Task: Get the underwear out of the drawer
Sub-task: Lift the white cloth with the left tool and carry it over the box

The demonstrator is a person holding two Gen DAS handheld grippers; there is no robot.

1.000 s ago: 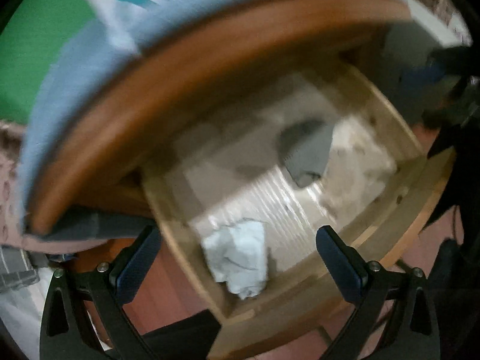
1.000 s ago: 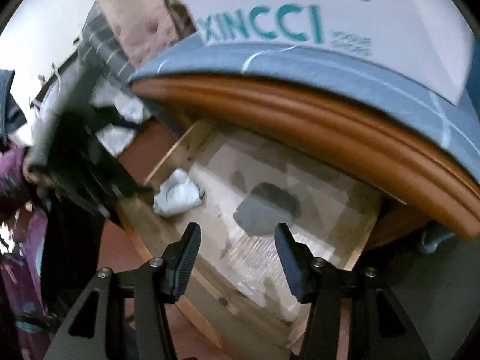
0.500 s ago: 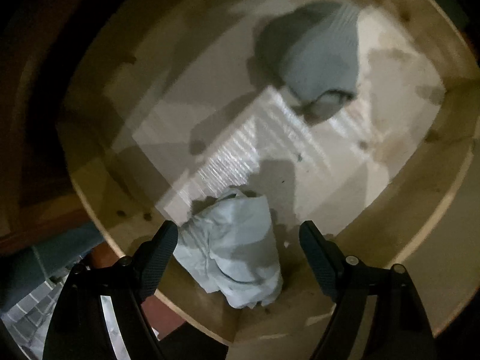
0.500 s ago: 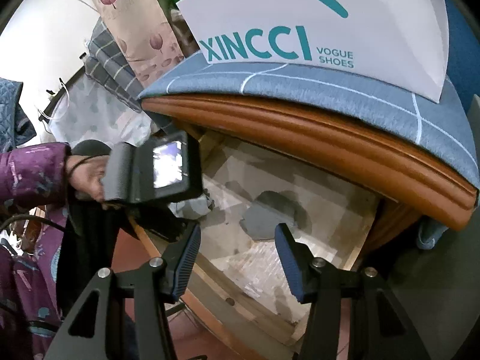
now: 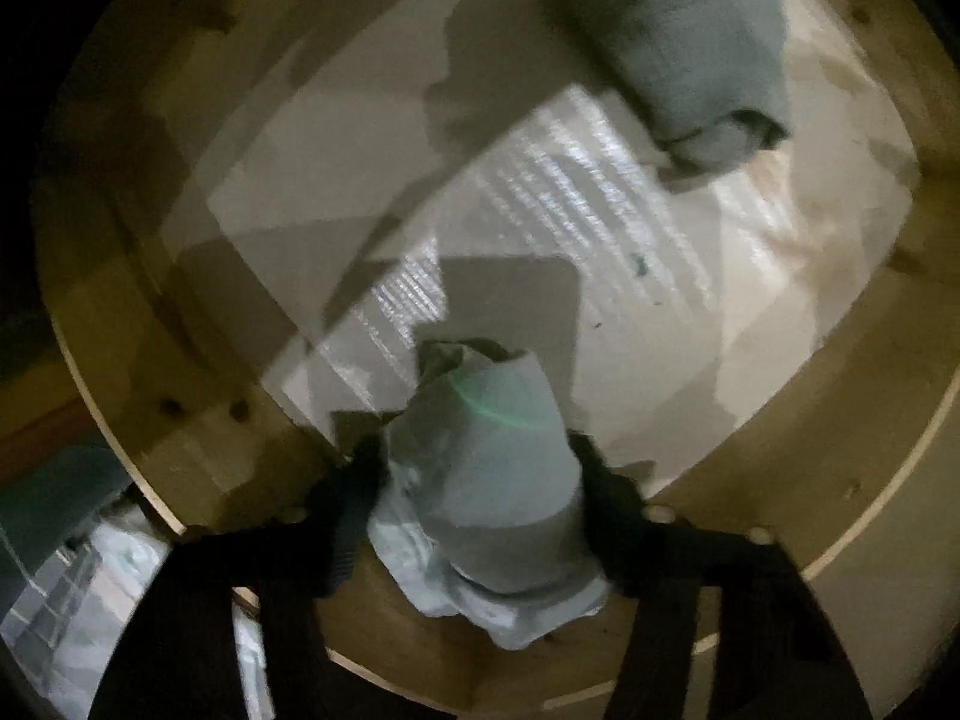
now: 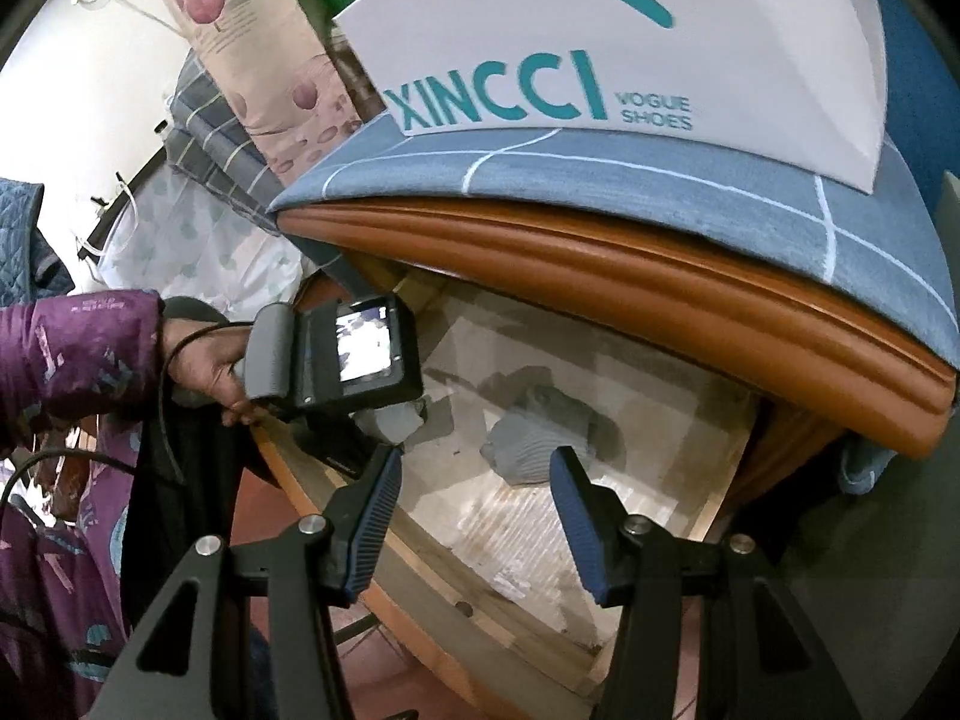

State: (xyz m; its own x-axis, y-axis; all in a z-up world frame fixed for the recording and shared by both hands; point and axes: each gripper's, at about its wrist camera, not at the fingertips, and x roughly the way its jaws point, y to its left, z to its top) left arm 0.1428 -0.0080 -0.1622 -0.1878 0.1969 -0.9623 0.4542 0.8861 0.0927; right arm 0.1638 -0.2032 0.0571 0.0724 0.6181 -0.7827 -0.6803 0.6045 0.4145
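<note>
While my left gripper (image 5: 480, 474) points steeply down into the open wooden drawer (image 5: 828, 450), its fingers (image 5: 354, 510) have just been closing, and they now pinch a crumpled pale blue underwear (image 5: 486, 480) between them, the cloth bulging up past the tips and spilling out beneath them. That bundle sits at the near front corner of the drawer, over the pale liner (image 5: 372, 138) that covers the drawer's floor. Farther back in the drawer, well apart from the pale bundle, lies a folded grey-green garment (image 5: 696, 54), untouched. From my right wrist view I see the same drawer (image 6: 420, 588) pulled out from under a rounded, orange-brown wooden top edge (image 6: 630, 294), with a blue cloth (image 6: 600, 180) draped over that top and a white shoe box (image 6: 630, 30) printed XINCCI resting on the cloth. My right gripper (image 6: 474, 510) hovers above the front rail of the drawer, its blue-padded fingers (image 6: 375, 516) spread apart with nothing between them; the grey garment (image 6: 534, 438) lies beyond them on the drawer floor. At the left front corner of the drawer my left hand (image 6: 210, 360), in a purple patterned sleeve (image 6: 78, 354), holds the left gripper's body, whose small screen (image 6: 366, 348) glows; the pale underwear (image 6: 396, 420) peeks out just below it.
</note>
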